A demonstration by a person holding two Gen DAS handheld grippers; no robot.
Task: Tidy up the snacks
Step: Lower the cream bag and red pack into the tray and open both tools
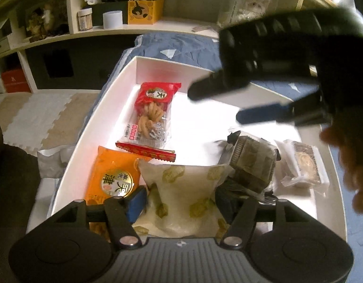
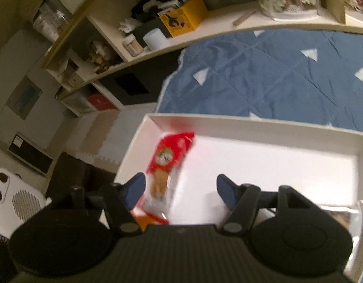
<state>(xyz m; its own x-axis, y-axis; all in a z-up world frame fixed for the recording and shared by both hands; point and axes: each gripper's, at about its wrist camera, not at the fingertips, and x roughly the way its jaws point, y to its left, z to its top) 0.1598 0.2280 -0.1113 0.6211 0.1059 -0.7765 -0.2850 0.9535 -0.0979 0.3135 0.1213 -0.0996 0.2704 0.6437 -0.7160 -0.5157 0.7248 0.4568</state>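
A white tray point(image 1: 124, 80) on a blue quilt holds snacks: a red packet of twisted pastry point(image 1: 153, 110), an orange packet point(image 1: 113, 174), a white pouch with peanut prints point(image 1: 183, 188), a dark wrapped snack point(image 1: 252, 162) and a clear-wrapped cake point(image 1: 303, 162). My left gripper point(image 1: 179, 200) is open with its fingers on either side of the white pouch. My right gripper point(image 1: 214, 105) hovers open and empty above the tray's far half. In the right wrist view the right gripper point(image 2: 179, 188) is open above the tray point(image 2: 252, 125), over the blurred red packet point(image 2: 169, 158).
The blue quilt point(image 2: 263, 75) lies beyond the tray. Shelves at the back hold a yellow box point(image 1: 144, 11), a white cylinder point(image 1: 112, 19) and a jar point(image 1: 85, 18). Floor mats point(image 1: 40, 115) lie left; a white heater point(image 2: 14, 200) stands lower left.
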